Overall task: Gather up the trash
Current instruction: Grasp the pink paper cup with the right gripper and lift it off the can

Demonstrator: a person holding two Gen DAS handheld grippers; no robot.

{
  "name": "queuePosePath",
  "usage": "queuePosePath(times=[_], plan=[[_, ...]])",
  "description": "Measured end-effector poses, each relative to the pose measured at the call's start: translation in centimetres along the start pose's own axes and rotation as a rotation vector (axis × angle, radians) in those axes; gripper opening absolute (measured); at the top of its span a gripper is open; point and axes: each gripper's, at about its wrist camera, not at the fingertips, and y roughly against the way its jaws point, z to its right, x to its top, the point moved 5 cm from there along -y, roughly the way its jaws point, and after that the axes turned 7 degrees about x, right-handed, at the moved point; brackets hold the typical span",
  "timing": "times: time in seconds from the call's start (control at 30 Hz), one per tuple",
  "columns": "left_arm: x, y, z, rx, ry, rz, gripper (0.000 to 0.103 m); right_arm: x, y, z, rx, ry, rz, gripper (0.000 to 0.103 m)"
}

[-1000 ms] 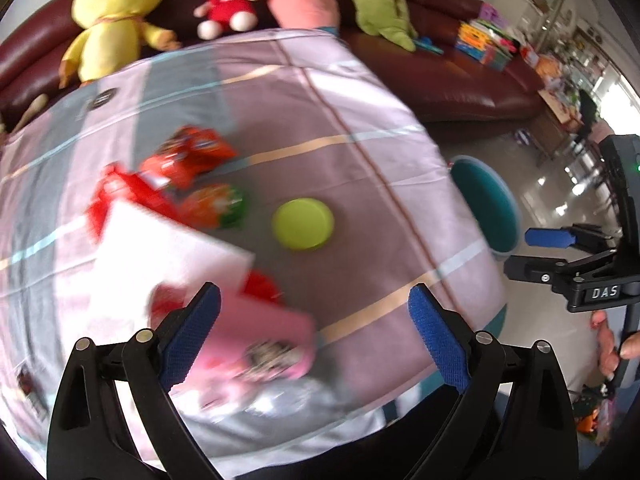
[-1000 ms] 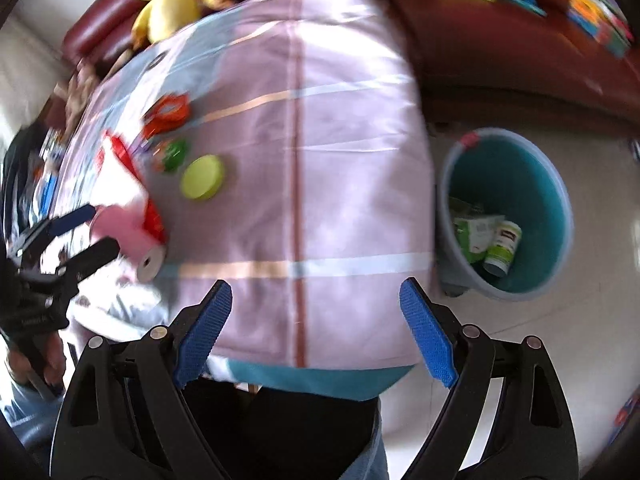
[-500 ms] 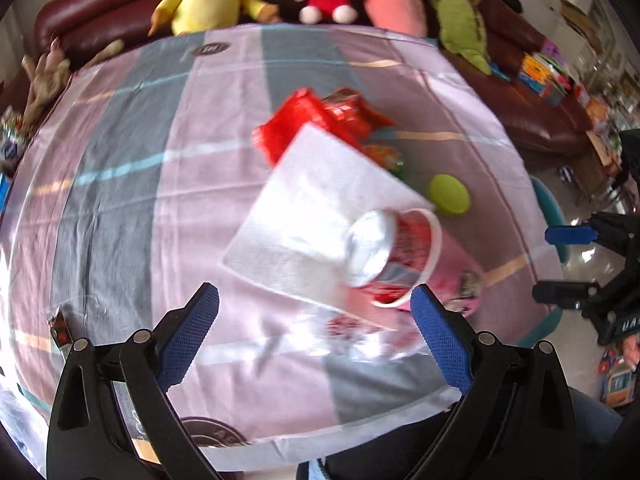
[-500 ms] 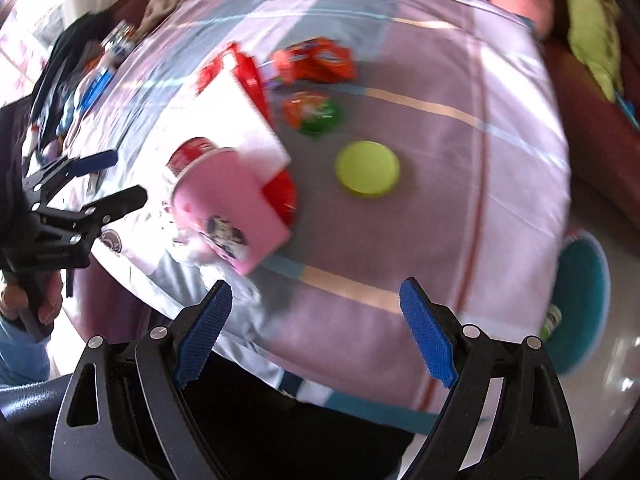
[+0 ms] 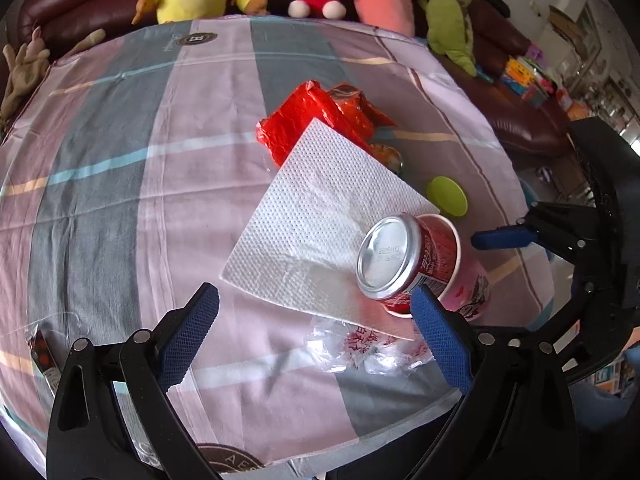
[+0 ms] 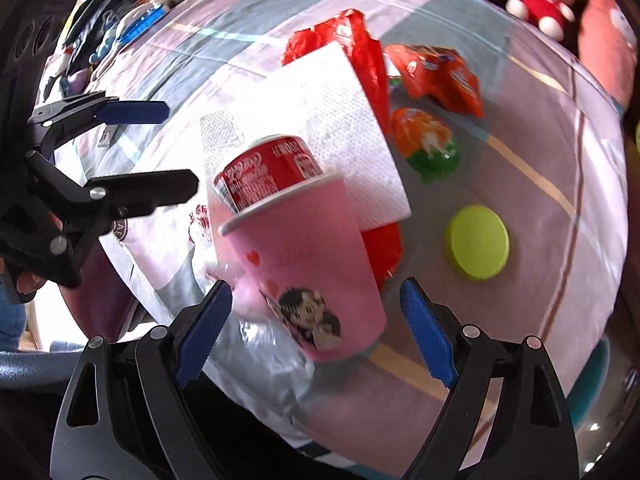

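Hovering spread and empty, the right hand-held gripper [image 6: 316, 330] faced the pink cup [image 6: 308, 264] lying on the table [image 6: 540, 152] with a red can [image 6: 268, 174] nested inside, probably lining up a grasp, while the left hand-held gripper [image 5: 314, 338] waited equally spread.

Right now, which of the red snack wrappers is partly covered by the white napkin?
The plain red foil wrapper: the white napkin overlaps its near edge. The orange-red printed packet beside it lies uncovered.
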Motion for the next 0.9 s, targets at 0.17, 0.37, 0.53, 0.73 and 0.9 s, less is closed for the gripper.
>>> queuePosePath(times=[0.17, 0.37, 0.53, 0.73, 0.9], plan=[[0.2, -1.1, 0.2, -0.010, -0.004, -0.025, 0.097, -0.2, -1.3, -0.2, 0.004, 0.035, -0.026, 0.069], [0.2, -2.6, 0.1, 0.012, 0.007, -0.056, 0.097, -0.9, -0.1, -0.4, -0.003, 0.038, -0.015, 0.059], [0.4, -3.1, 0.7, 0.030, -0.002, -0.064, 0.097, -2.3, 1.2, 0.6, -0.007, 0.002, -0.006, 0.058], [0.7, -3.6, 2.1, 0.051, -0.032, -0.070, 0.097, -4.7, 2.2, 2.0, -0.013, -0.054, 0.000, 0.058], [0.8, -3.2, 3.4, 0.058, -0.063, -0.062, 0.097, -6.2, 5.1, 4.1, -0.004, -0.133, 0.059, 0.058]])
